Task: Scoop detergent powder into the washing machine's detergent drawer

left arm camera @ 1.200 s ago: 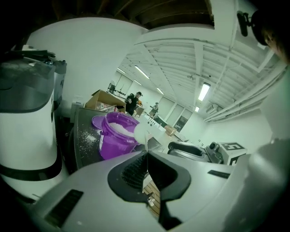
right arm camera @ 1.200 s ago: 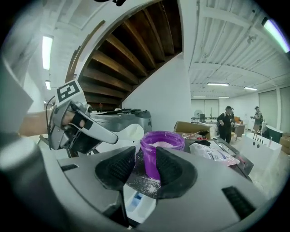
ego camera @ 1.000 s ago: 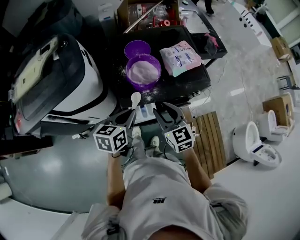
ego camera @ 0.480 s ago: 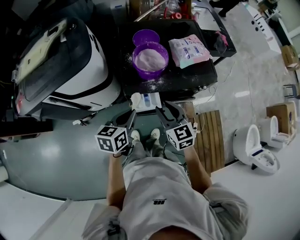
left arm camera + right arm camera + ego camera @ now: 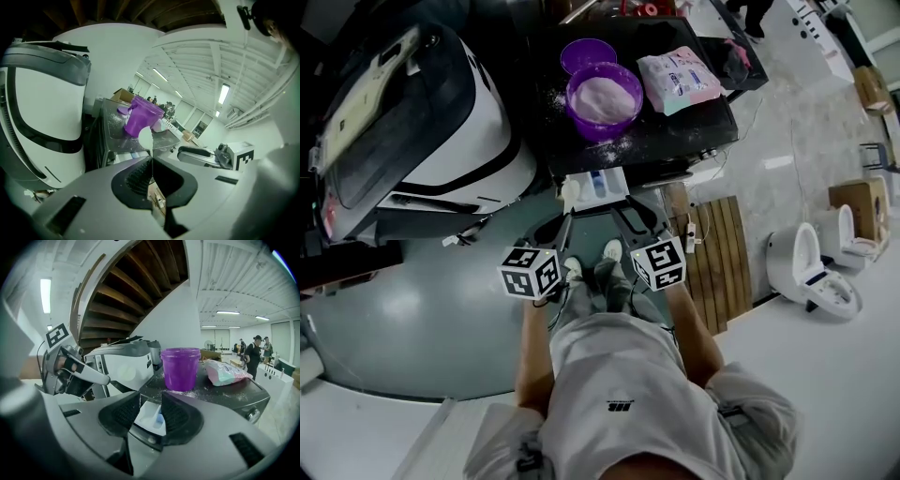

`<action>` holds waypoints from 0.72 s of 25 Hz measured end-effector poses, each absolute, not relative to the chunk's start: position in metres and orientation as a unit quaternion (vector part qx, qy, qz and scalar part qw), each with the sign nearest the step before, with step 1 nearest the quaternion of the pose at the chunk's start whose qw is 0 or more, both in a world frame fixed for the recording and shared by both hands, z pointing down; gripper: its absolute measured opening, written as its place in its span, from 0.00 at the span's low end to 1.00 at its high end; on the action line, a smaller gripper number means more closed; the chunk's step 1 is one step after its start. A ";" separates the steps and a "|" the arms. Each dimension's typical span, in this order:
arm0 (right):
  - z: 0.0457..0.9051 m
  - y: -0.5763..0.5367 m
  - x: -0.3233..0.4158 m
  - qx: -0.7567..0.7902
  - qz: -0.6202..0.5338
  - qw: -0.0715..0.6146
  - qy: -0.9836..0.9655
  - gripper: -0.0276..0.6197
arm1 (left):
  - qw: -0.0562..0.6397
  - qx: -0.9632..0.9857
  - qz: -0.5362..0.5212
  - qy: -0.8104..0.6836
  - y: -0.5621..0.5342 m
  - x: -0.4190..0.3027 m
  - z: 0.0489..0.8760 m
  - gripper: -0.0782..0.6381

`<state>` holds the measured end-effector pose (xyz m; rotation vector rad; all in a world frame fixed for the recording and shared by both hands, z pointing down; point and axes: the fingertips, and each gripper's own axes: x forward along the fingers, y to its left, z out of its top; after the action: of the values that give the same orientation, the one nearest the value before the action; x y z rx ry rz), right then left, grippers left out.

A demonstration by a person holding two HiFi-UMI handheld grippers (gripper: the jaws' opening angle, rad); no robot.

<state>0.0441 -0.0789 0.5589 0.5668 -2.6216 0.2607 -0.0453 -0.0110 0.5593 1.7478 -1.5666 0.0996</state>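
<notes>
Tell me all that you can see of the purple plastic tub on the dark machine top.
The translucent purple plastic tub is round, lidless and upright, nearly full of pale powder. It stands on the dark machine top, with spilled powder grains around its base. A round purple lid lies just behind it.

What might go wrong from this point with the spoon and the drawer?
1. The left gripper pinches only the thin handle of the white spoon, which might twist in the fingers and spill.
2. The detergent drawer is a small target. Powder lies scattered on the machine top by the purple tub, so more may miss.
3. The open right gripper sits near the drawer and might knock it.
</notes>
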 end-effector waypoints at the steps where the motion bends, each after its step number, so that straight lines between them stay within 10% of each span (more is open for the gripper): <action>1: 0.565 -0.077 0.044 0.209 0.098 0.223 -0.947 0.26 | 0.387 0.686 0.041 -0.614 -0.010 -0.047 0.564 0.13; 18: 0.633 -0.060 0.039 0.241 0.129 0.250 -0.929 0.26 | 0.398 0.684 0.093 -0.605 -0.011 -0.052 0.634 0.13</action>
<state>0.0392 -0.0605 0.6329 0.6549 -2.5298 0.3500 -0.0522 -0.0109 0.6342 1.7316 -1.5310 0.2356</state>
